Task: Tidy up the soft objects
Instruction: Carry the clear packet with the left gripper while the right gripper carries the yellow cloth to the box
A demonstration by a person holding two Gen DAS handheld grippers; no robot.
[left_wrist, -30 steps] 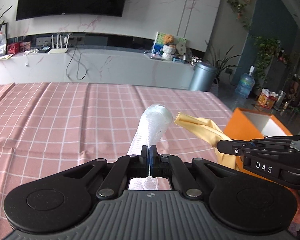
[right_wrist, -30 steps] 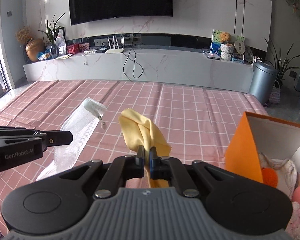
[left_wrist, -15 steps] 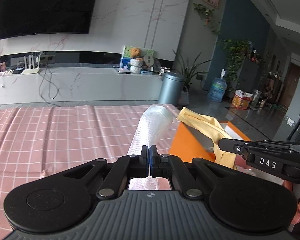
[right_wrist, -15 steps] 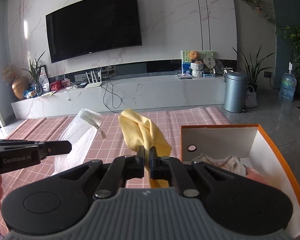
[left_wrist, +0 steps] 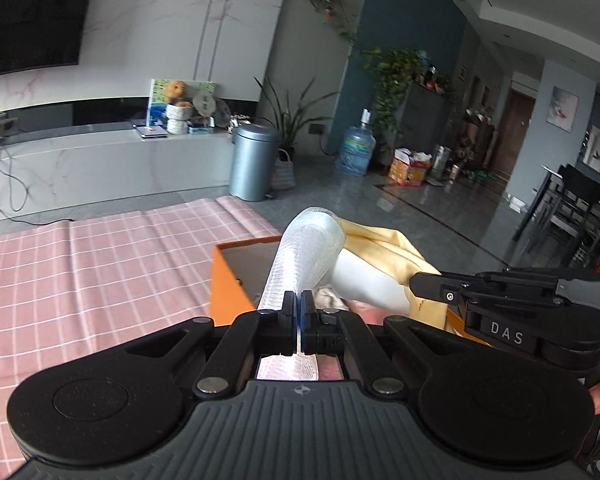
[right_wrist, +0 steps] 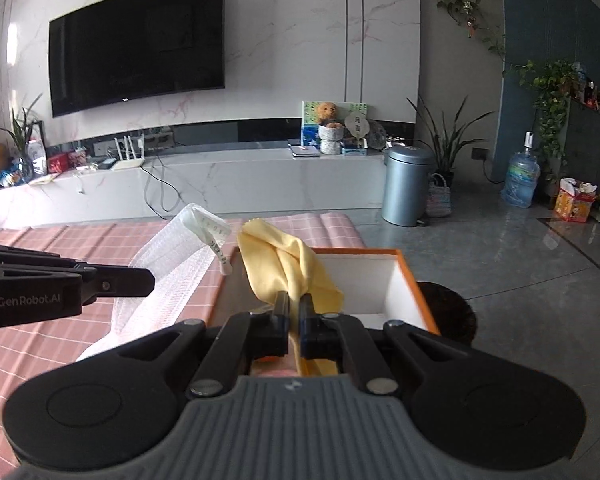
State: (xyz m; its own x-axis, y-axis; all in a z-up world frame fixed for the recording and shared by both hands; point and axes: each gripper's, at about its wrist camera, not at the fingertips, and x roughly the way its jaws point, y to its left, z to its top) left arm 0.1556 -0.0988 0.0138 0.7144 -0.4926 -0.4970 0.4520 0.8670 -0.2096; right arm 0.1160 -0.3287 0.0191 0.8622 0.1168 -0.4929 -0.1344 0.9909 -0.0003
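My left gripper (left_wrist: pixel 299 307) is shut on a white mesh bag (left_wrist: pixel 300 252) and holds it up over the near-left edge of an orange box (left_wrist: pixel 230 276). My right gripper (right_wrist: pixel 294 310) is shut on a yellow cloth (right_wrist: pixel 290 262), held above the open orange box (right_wrist: pixel 414 280) with white inside walls. The mesh bag (right_wrist: pixel 168 276) hangs at the left in the right wrist view, the yellow cloth (left_wrist: pixel 392 252) at the right in the left wrist view. Soft items lie in the box, mostly hidden.
The box stands at the right end of a table with a pink checked cloth (left_wrist: pixel 100 272). Beyond are a grey floor, a metal bin (right_wrist: pixel 406 184), a low white TV bench (right_wrist: pixel 220 184) and plants.
Both grippers have swung right with their loads, from over the pink tablecloth to above the orange box. Both stay shut.
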